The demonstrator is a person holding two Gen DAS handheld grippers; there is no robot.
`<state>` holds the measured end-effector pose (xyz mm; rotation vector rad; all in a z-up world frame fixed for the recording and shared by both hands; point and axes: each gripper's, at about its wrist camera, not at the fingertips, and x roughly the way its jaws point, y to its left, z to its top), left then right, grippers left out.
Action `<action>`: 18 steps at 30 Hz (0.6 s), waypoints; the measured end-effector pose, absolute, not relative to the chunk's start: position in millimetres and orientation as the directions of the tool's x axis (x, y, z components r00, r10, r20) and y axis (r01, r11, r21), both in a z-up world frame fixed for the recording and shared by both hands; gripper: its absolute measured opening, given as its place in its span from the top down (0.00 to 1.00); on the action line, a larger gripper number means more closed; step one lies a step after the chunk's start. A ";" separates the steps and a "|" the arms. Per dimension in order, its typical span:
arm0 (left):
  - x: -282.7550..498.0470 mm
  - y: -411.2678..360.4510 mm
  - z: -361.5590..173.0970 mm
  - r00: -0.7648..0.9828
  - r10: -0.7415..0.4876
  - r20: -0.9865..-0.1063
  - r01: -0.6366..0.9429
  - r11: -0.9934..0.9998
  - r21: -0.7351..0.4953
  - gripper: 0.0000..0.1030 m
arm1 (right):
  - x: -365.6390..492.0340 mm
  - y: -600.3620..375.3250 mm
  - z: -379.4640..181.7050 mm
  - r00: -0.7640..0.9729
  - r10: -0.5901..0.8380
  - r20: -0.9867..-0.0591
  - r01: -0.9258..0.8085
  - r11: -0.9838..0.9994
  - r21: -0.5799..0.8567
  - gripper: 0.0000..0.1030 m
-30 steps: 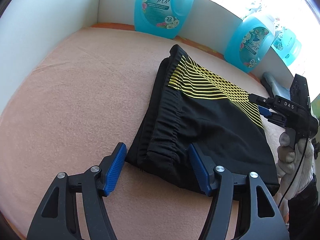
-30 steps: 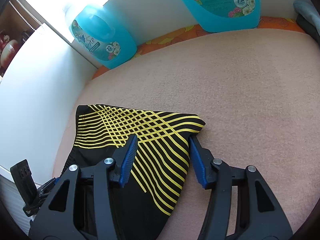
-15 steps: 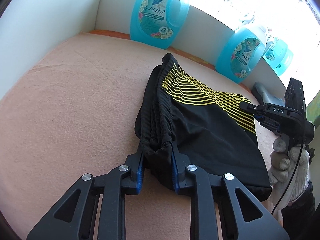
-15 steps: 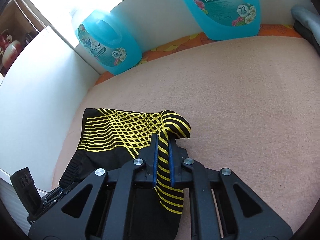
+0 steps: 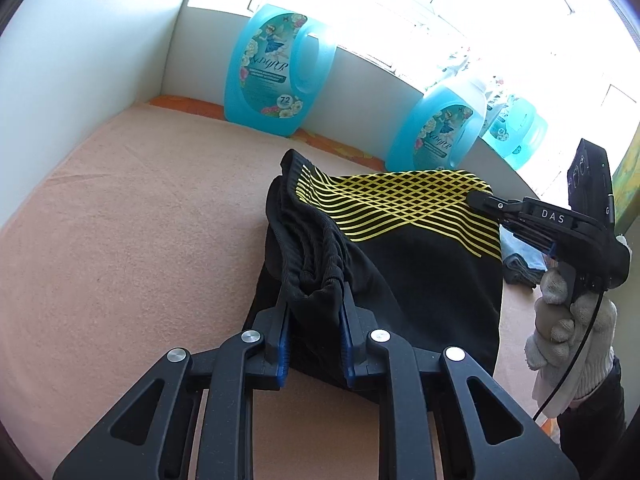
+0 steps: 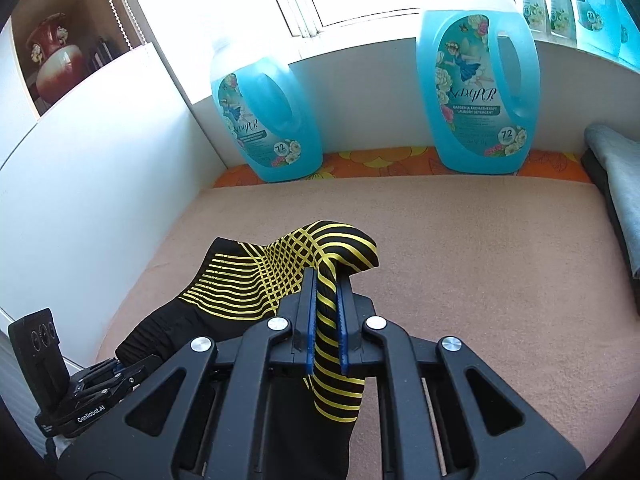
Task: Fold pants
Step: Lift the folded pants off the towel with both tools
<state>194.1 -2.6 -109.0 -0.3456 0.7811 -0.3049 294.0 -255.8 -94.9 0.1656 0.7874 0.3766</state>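
The black pants with yellow stripes hang lifted above the peach-coloured surface. My left gripper is shut on the bunched black elastic waistband. My right gripper is shut on the yellow-striped hem end of the pants. The right gripper also shows at the right of the left wrist view, held by a gloved hand. The left gripper shows at the lower left of the right wrist view. The cloth spans between the two grippers.
Blue detergent jugs stand along the back on an orange patterned strip. White walls close the left side. Folded grey and dark cloth lies at the right edge. A red vase sits on a shelf.
Both grippers closed on the pants, left on the waistband and right on the striped hem, then raised them off the surface. The pants now hang between them.
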 end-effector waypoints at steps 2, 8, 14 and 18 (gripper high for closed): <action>192.2 -9.0 -102.9 0.676 -0.402 -0.618 0.166 0.900 -0.404 0.82 | 290.3 -258.8 -85.2 0.656 0.378 -0.653 -0.269 0.926 0.266 0.91; 213.1 -12.3 -117.1 0.632 -0.445 -0.634 0.162 0.877 -0.453 0.82 | 295.7 -273.1 -87.4 0.664 0.311 -0.680 -0.224 0.950 0.216 0.91; 237.7 -31.2 -147.3 0.577 -0.413 -0.704 0.142 0.900 -0.411 0.82 | 306.1 -300.9 -120.1 0.634 0.269 -0.725 -0.148 0.962 0.228 0.91; 239.6 -46.5 -151.3 0.587 -0.306 -0.749 0.151 0.951 -0.271 0.69 | 309.7 -310.2 -133.1 0.616 0.270 -0.740 -0.134 0.962 0.239 0.91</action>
